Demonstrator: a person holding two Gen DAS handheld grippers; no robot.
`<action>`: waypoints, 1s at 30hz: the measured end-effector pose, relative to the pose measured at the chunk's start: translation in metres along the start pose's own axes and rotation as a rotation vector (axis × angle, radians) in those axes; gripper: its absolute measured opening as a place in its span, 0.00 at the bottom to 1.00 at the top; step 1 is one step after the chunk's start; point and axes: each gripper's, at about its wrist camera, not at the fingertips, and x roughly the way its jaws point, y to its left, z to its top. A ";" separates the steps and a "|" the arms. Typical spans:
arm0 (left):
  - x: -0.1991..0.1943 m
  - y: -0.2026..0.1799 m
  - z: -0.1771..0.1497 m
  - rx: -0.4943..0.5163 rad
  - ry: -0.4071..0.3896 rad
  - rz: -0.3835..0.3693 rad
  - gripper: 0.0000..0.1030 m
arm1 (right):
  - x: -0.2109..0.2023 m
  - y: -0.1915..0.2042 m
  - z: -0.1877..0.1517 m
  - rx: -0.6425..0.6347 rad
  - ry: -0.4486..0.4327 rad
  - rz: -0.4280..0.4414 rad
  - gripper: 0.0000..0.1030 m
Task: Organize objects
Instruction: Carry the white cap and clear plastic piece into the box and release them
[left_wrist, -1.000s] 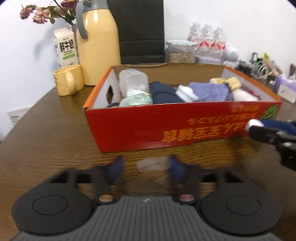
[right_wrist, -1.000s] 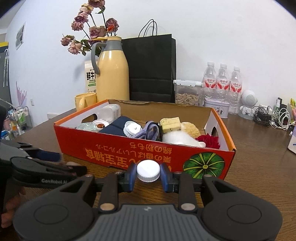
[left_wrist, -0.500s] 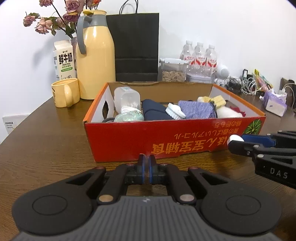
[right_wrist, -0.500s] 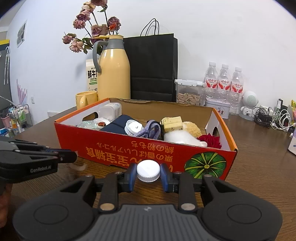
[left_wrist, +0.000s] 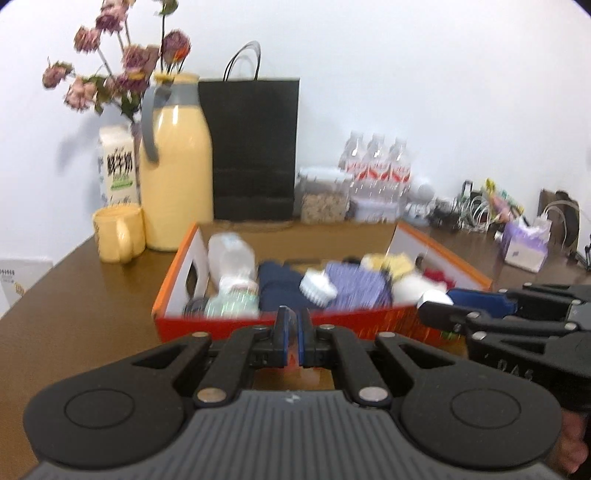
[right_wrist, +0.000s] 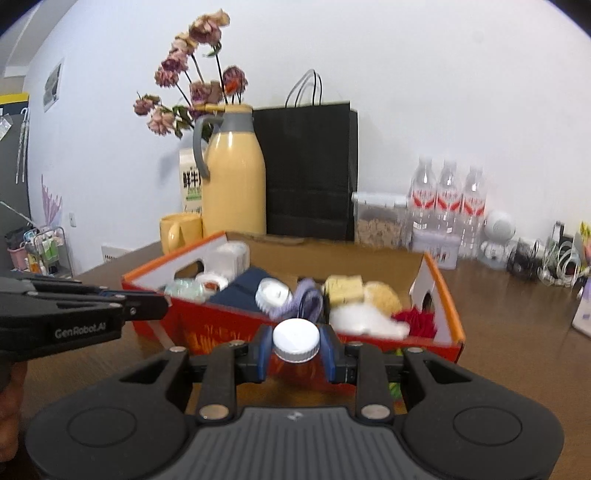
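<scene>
Brown wood-grain desk (left_wrist: 74, 325) against a plain white wall (right_wrist: 424, 74). Centred on it, a red cardboard box (right_wrist: 236, 332) packed with a brush, cloths and sponges. At 11 o'clock from the box: yellow thermos jug (right_wrist: 234, 184), yellow mug (left_wrist: 116, 234), milk carton (left_wrist: 117, 166), dried flowers. At 12, a black paper bag (left_wrist: 255, 147); at 1, water bottles (right_wrist: 448, 199).

Left tool (left_wrist: 290, 341) pressed shut, nothing visible between its pads. Right tool (right_wrist: 295, 352) clamped on a white-capped bottle (right_wrist: 295, 339), just before the box's near wall.
</scene>
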 end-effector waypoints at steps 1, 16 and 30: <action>0.000 -0.002 0.007 0.000 -0.016 -0.007 0.05 | 0.000 -0.001 0.005 0.000 -0.010 -0.003 0.26; 0.067 -0.009 0.090 -0.121 -0.121 0.055 0.05 | 0.060 -0.026 0.070 0.060 -0.079 -0.074 0.26; 0.103 0.004 0.061 -0.099 -0.002 0.093 0.05 | 0.091 -0.035 0.039 0.075 0.030 -0.079 0.26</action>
